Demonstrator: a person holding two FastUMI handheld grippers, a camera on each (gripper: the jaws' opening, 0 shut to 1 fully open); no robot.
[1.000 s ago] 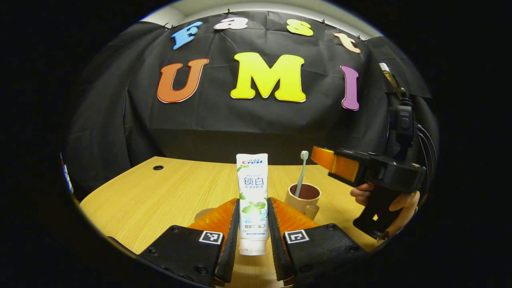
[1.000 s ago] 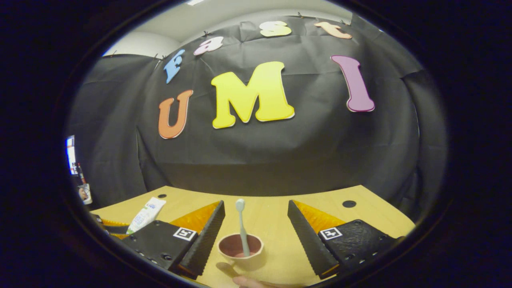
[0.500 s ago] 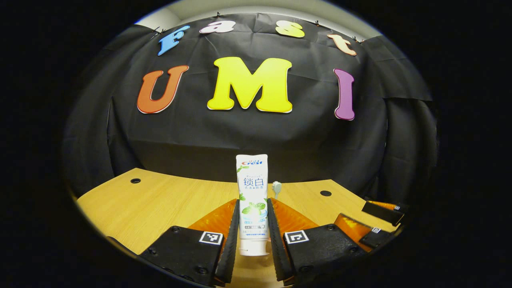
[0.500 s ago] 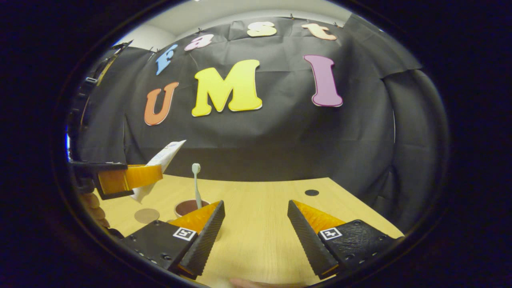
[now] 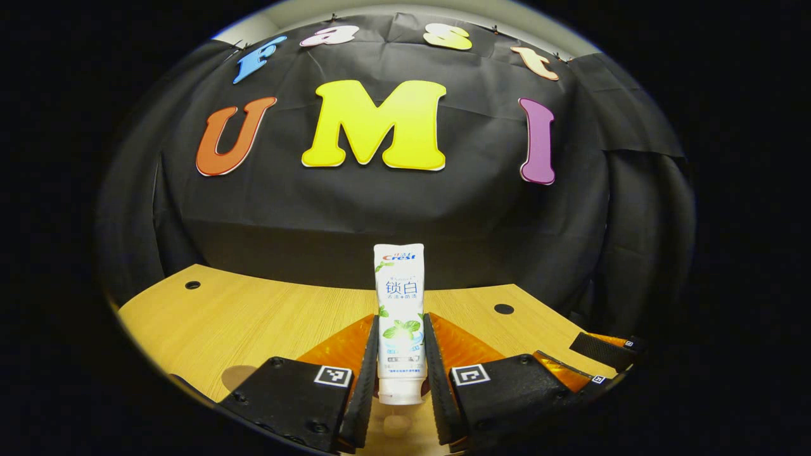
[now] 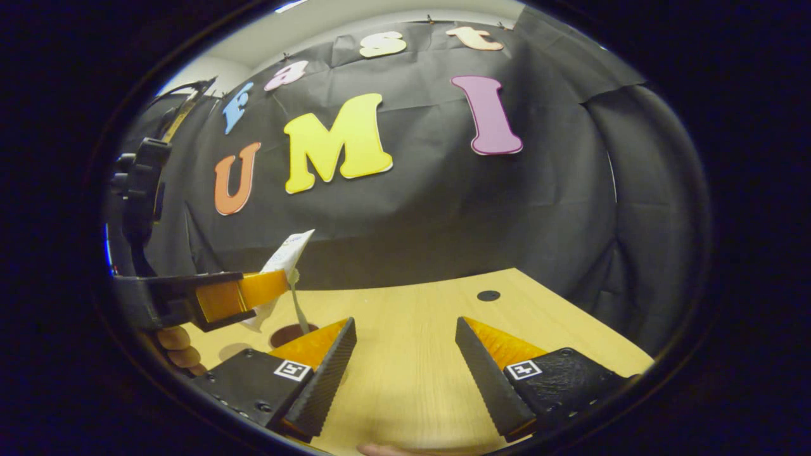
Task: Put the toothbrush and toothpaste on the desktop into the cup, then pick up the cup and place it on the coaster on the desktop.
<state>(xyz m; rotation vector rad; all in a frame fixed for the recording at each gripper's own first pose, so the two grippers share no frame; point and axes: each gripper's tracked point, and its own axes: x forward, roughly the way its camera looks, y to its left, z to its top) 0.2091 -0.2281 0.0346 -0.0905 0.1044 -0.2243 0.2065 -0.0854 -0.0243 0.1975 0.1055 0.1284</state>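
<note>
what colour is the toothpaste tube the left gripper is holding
Mostly white, with green leaves and blue print on the toothpaste tube; the left gripper view shows it best.

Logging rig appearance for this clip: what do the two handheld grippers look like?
The left gripper and right gripper both have black, blocky bodies with visible screws. Their wedge-shaped jaws taper forward and have ridged inner faces, and each jaw mount carries a square black-and-white marker. In the right gripper view, the left gripper has a dark upright housing on top.
</note>
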